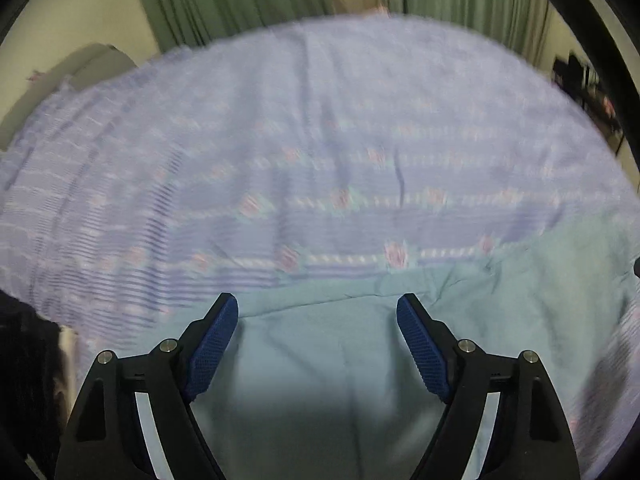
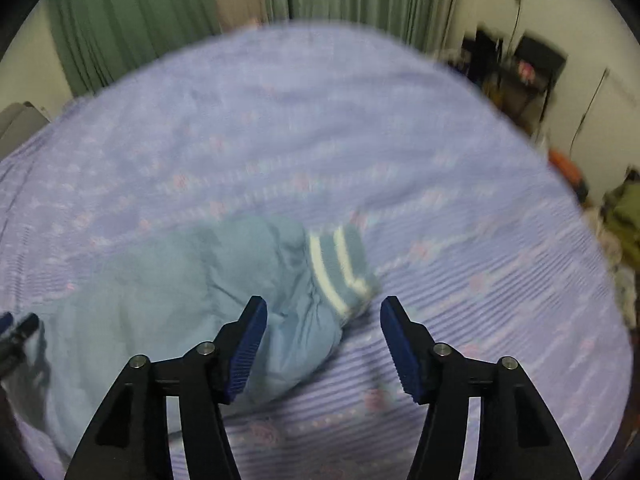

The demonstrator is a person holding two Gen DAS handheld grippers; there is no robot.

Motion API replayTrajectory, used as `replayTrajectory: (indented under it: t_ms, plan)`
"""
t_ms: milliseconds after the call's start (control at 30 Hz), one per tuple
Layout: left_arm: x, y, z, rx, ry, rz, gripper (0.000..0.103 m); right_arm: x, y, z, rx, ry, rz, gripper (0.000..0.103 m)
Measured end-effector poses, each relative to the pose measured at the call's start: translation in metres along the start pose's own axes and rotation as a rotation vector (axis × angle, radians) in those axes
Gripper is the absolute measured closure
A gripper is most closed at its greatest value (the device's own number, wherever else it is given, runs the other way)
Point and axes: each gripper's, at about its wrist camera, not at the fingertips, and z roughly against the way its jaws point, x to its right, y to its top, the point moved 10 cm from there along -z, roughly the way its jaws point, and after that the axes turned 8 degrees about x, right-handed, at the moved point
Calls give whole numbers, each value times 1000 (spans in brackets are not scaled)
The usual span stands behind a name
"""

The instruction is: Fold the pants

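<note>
On the bed (image 2: pixel 280 120), near its front edge, the blue pants (image 2: pixel 180 280) lie flat, ready for folding. Both tongs, left (image 1: pixel 317 320) and right (image 2: pixel 323 322), hang wide open above them, holding nothing. The striped cuff (image 2: pixel 340 268) sits near the right one, maybe to grab.

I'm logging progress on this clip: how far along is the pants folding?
Early, by the look of it. Done: the light blue pants lie on the purple bedsheet, but rumpled, the striped cuff bunched; no neat fold shows. In hand: nothing, since the left gripper and the right gripper are both open above the fabric. Left: gripping, smoothing and folding.
</note>
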Motion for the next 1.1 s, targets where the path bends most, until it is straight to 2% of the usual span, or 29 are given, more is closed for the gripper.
replayTrajectory:
  t_ms: [67,133,300,367,400,500,567,667,800,900,1000,1100]
  plan:
    - [-7,2,39,75,-13,-21,21,-7,4,28,58,36,11,34]
    - [-6,-5,67,115,-26,-80,20,-28,-2,54,69,137,39,34]
    - [24,-64,110,67,-196,-201,20,-87,-64,82,-90,391,95,37]
    - [33,-85,110,37,-213,-234,20,-106,-91,85,-154,438,132,54]
    - [35,-93,109,23,-213,-239,21,-113,-100,85,-167,447,147,56]
    - [20,-105,98,0,-167,-197,21,-138,-124,84,-217,537,177,57]
    - [-4,-101,90,4,-108,-140,21,-155,-134,83,-239,593,214,57]
    - [-34,-92,78,10,-33,-80,21,-174,-144,75,-256,614,282,57]
    - [-62,-81,46,2,44,-69,21,-193,-144,69,-282,667,292,57]
    - [-73,-80,18,-29,52,-56,19,-204,-141,64,-285,690,304,57]
    - [-77,-76,9,-26,79,-62,19,-214,-132,62,-275,719,295,57]
    - [-86,-71,0,-34,87,-10,19,-228,-115,64,-241,746,287,55]
